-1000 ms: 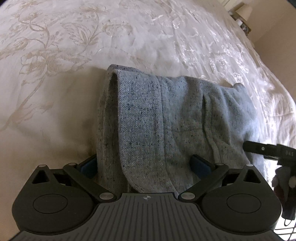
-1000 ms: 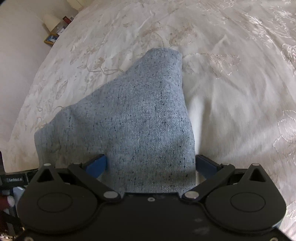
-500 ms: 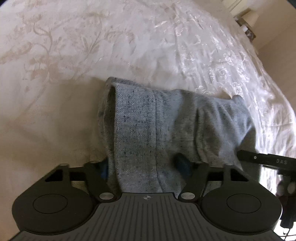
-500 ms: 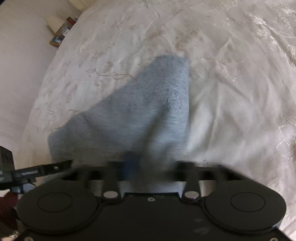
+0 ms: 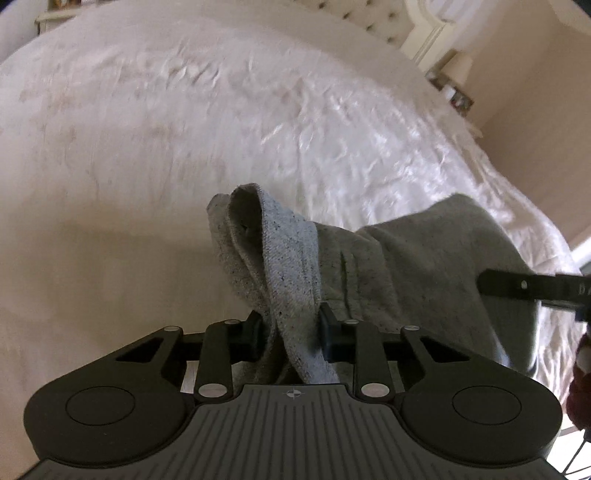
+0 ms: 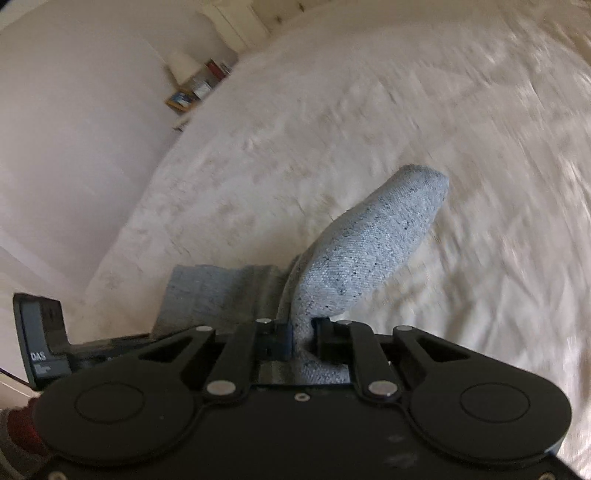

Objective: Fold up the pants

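Note:
The pants (image 5: 369,266) are grey speckled knit, folded into a bundle and lifted off the white bed (image 5: 184,129). My left gripper (image 5: 291,332) is shut on one bunched end of the pants, cloth sticking up past its fingers. My right gripper (image 6: 303,339) is shut on the other end of the pants (image 6: 373,247), which rises as a rounded fold ahead of it. The cloth hangs between the two grippers. The right gripper's body shows at the right edge of the left wrist view (image 5: 532,288); the left gripper's body shows at the left of the right wrist view (image 6: 40,339).
The bed carries a cream embroidered cover (image 6: 443,110). A headboard (image 5: 369,18) and a bedside stand with a lamp (image 5: 454,77) lie beyond it. A shelf with books (image 6: 195,85) stands by the wall. Both views are blurred by motion.
Both grippers closed from open onto the ends of the pants and lifted them off the bed. The cloth has bunched up between the fingers and the views have tilted upward.

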`<act>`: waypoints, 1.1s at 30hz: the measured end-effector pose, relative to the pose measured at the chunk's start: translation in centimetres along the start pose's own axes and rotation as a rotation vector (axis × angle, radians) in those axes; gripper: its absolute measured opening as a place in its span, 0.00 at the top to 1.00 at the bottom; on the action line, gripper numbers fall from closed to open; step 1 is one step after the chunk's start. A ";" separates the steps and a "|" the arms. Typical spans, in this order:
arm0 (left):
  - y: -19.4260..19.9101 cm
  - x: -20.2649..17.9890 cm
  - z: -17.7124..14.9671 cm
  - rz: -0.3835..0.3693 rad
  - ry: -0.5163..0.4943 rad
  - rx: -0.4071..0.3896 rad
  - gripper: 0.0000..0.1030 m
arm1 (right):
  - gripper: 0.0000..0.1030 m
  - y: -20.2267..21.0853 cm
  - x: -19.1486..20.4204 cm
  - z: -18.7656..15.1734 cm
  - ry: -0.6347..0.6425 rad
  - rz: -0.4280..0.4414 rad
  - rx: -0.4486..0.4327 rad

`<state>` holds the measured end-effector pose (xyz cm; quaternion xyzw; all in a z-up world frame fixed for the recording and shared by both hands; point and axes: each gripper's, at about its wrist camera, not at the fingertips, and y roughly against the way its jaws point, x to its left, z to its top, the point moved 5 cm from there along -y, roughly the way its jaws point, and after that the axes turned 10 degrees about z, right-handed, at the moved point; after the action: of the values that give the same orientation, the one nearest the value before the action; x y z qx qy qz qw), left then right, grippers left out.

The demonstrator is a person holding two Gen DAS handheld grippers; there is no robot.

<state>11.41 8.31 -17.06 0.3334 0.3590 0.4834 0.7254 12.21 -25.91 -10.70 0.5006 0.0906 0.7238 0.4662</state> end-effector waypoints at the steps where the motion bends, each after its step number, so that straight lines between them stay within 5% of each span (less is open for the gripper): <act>1: 0.3 -0.1 0.7 -0.001 -0.004 -0.020 0.74 | 0.87 0.1 0.2 0.6 0.005 0.007 -0.008; 13: -1.8 1.4 13.2 0.034 -0.035 -0.201 0.74 | 0.87 -4.5 2.0 13.3 0.080 0.072 -0.127; 16: -4.2 2.2 14.9 0.072 -0.033 -0.188 0.70 | 0.86 -6.9 0.4 16.0 0.066 0.043 -0.146; 18: -7.0 3.5 15.2 0.165 -0.015 -0.120 0.66 | 0.74 -8.9 -1.5 17.0 0.080 -0.044 -0.136; 21: -9.6 5.6 13.9 0.301 0.041 -0.040 0.68 | 0.69 -11.6 -5.0 16.9 0.081 -0.301 -0.053; 23: -10.0 6.4 12.6 0.342 0.072 -0.032 0.68 | 0.63 -12.2 -6.5 16.0 0.089 -0.364 -0.024; 26: -9.3 6.3 10.7 0.344 0.066 -0.045 0.68 | 0.45 -12.2 -7.1 14.0 0.116 -0.369 -0.012; 30: -7.5 5.2 9.8 0.313 0.021 -0.081 0.68 | 0.44 -11.4 -6.3 11.3 0.176 -0.378 -0.013; 33: -5.5 3.8 8.7 0.277 -0.007 -0.092 0.66 | 0.31 -10.4 -5.3 9.6 0.175 -0.358 -0.042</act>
<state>22.29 8.97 -17.82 0.3477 0.2846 0.5938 0.6674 26.44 -27.46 -15.66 0.4018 0.2032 0.6718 0.5882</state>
